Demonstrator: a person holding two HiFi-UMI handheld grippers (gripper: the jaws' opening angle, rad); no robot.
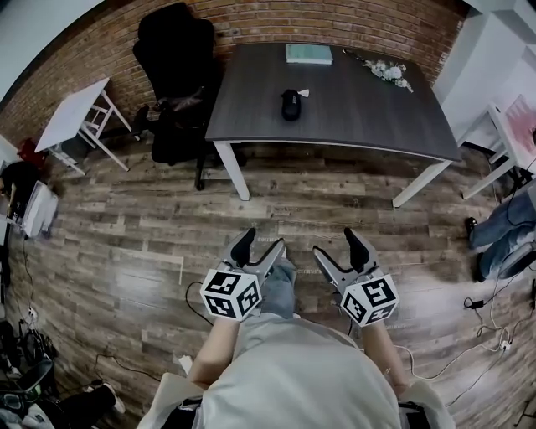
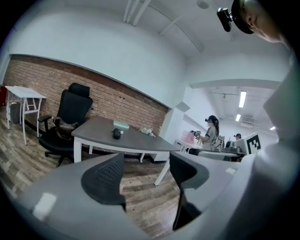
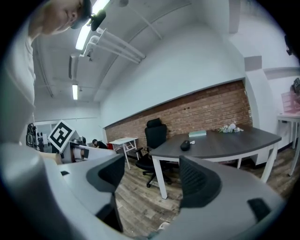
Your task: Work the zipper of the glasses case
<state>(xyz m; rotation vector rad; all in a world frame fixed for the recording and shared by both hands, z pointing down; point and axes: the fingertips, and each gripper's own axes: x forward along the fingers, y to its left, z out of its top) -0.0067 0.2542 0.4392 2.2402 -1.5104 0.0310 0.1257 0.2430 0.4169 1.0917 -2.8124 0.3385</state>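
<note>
While the head view puts the glasses case far off on the table, my left gripper and right gripper hang near me. Their own views show both gaping, empty.

My left tool and my right tool are pale grey with black ribbed pads. Each carries a white cube patterned with black square markers. The glasses case is black. The desk has a dark grey top and white legs. The book is pale teal. The floor is brown-grey wood planking, the wall red-brown brick, the office chair black.
</note>
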